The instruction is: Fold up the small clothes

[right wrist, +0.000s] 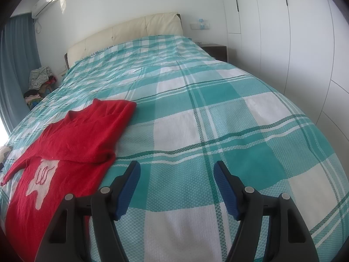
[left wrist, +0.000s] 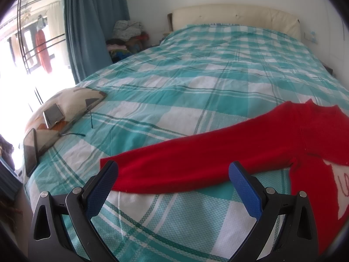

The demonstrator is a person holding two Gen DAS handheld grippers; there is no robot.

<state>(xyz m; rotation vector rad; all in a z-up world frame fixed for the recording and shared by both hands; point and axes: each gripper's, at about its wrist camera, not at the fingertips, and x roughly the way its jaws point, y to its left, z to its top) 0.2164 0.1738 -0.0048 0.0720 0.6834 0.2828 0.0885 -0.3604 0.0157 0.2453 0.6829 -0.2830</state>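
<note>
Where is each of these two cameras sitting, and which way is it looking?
Left wrist view: sits on the left claw, looking down over the bed at the red sweater sleeve; its open blue fingers show.
Right wrist view: sits on the right claw, facing the bare bedspread toward the headboard; its open fingers show.
Both share the sweater, bed, headboard and the clothes pile.

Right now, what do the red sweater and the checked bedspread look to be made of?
Red sweater: soft knit, probably wool or acrylic, matte and slightly fuzzy, with a white motif knitted in. Checked bedspread: woven cotton-like cloth, matte, with a fine waffle texture visible in the teal and white squares.
</note>
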